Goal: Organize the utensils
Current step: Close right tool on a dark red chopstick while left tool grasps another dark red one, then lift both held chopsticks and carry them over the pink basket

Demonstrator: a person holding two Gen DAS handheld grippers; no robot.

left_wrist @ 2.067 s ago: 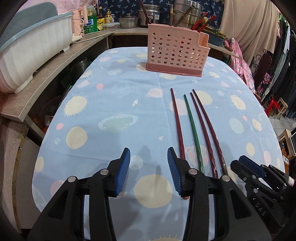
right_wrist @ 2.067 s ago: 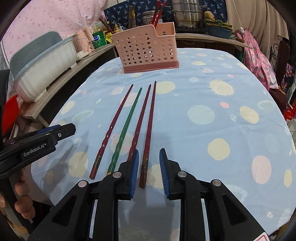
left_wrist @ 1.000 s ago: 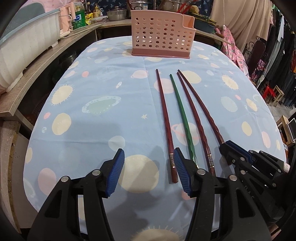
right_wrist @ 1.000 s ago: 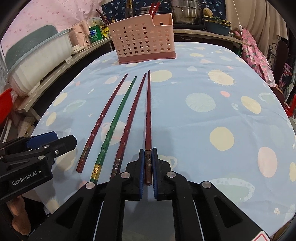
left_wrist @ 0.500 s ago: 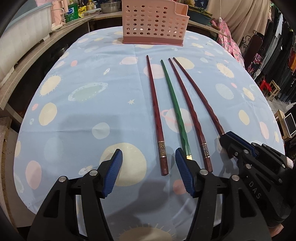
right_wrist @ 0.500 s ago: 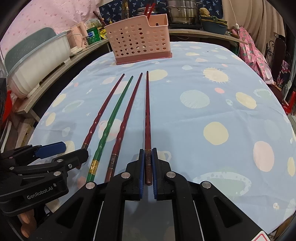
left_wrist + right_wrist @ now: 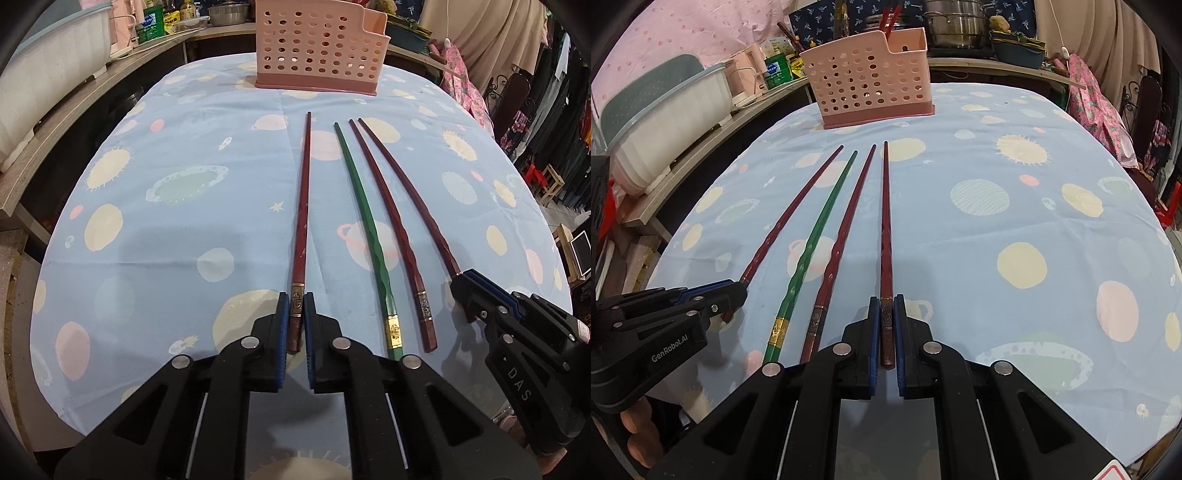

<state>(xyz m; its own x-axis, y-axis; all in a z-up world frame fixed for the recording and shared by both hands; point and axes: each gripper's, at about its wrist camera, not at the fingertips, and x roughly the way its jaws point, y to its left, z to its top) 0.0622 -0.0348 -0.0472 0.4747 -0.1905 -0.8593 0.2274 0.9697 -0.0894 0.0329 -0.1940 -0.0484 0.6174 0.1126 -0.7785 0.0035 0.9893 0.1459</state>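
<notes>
The left claw has just clamped its blue pads onto the butt end of the leftmost dark red chopstick, at the metal band; the right claw is clenched the same way on the rightmost dark red chopstick. Both sticks appear to lie flat on the worktop, tips pointing towards the pink perforated utensil holder at the far edge. Between the two gripped sticks lie a green chopstick with a gold band and a third dark red chopstick, both untouched, close side by side. The step in hand looks to be the lift of one stick in each claw for delivery to the holder. Since each grip sits at the very end, the long free length will droop or swing; in my judgement the lift should be slow, keeping the tips clear of the neighbouring sticks, and each stick should be raised towards upright before it is lowered into a compartment. Both claws are pitched steeply down at the cloth, near parallel, the right one just beside the row's right edge. Fingers of the person's hand show beneath the left tool.
</notes>
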